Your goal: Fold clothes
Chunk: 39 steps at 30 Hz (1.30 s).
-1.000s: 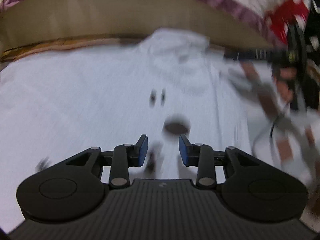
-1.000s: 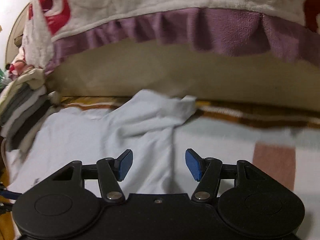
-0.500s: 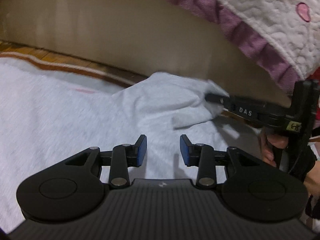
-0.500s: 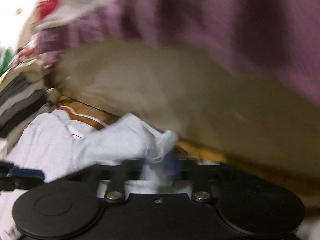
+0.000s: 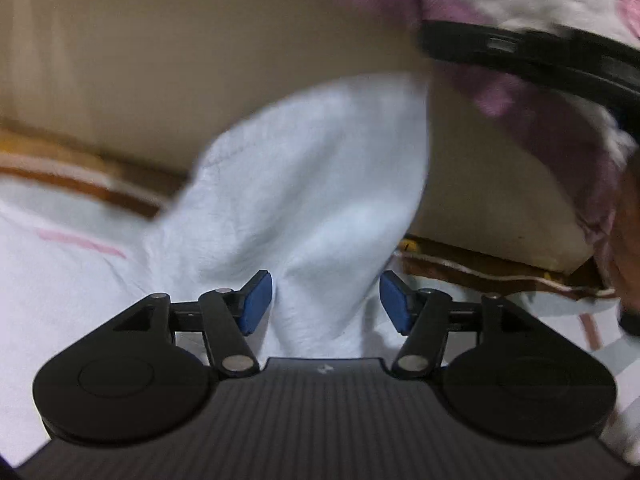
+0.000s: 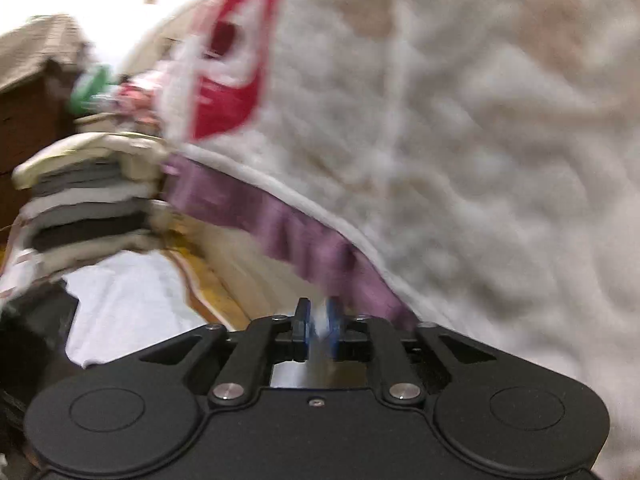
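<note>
Quilted cream blanket with purple trim [image 6: 460,128] hangs behind the bed. Pale blue cotton garment [image 5: 312,200] is lifted by one corner, pinched in the right tongs [image 6: 318,330], likely to carry a fold over. Left tongs [image 5: 326,300] are held apart around its draped cloth.

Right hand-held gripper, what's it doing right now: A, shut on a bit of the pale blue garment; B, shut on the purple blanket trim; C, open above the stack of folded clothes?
A: the right hand-held gripper has its blue pads nearly together with pale blue garment cloth pinched between them.
</note>
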{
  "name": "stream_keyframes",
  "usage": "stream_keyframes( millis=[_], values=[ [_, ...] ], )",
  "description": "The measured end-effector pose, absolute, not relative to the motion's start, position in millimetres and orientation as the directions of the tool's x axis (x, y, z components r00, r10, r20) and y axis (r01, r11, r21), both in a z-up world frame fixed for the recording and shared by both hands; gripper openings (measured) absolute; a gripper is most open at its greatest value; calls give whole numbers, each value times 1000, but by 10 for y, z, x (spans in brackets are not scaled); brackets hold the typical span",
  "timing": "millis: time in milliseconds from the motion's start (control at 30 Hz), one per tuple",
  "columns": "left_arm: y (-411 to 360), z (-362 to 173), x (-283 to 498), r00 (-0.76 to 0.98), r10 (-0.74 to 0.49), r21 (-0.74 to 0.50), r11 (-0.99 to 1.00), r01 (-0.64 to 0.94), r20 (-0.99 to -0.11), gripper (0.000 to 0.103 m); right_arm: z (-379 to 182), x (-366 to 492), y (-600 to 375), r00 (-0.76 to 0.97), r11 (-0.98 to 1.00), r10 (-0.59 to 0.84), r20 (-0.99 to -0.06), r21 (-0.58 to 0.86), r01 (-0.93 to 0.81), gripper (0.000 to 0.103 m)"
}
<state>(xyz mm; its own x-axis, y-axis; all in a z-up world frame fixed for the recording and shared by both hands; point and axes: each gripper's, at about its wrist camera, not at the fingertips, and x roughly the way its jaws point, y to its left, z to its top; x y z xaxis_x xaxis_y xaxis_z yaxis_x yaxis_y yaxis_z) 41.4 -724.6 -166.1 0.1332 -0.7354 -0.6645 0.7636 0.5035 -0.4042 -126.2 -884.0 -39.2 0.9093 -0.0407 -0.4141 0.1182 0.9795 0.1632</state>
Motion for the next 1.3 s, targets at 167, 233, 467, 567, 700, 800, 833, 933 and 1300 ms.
stream_keyframes(
  millis=[167, 233, 467, 567, 700, 800, 833, 933, 1300],
  values=[
    [-6912, -1455, 407, 220, -738, -425, 576, 698, -638, 60, -746, -1789, -8839, 854, 922, -76, -514, 289, 256, 41],
    [-6739, -1334, 251, 222, -731, -381, 560, 736, -646, 61, -993, -2034, -8803, 790, 893, -56, -610, 323, 313, 41],
    [-6255, -1145, -495, 75, -732, -262, 335, 905, -677, 58, -1553, -2401, -8616, 698, 772, 141, -702, 520, 366, 49],
    [-6187, -1183, -817, -14, -728, -257, 225, 940, -686, 58, -1575, -2327, -8520, 711, 782, 163, -684, 529, 329, 50],
    [-6120, -1286, -1147, -51, -702, -258, 192, 947, -711, 59, -1591, -2177, -8402, 720, 817, 193, -667, 516, 258, 50],
    [-6165, -1403, -1223, -53, -678, -261, 209, 943, -733, 60, -1552, -2052, -8280, 740, 879, 154, -655, 432, 200, 7],
    [-6165, -1439, -1250, -53, -671, -262, 214, 941, -739, 60, -1502, -2057, -8246, 758, 883, 135, -639, 424, 201, 7],
    [-6130, -1481, -1331, -75, -659, -279, 210, 937, -748, 59, -1277, -2254, -8082, 797, 895, 15, -603, 364, 258, 6],
    [-5762, -1498, -1594, -184, -547, -311, 149, 939, -817, 62, -1388, -2459, -7967, 700, 877, -111, -705, 262, 402, 5]
  ],
)
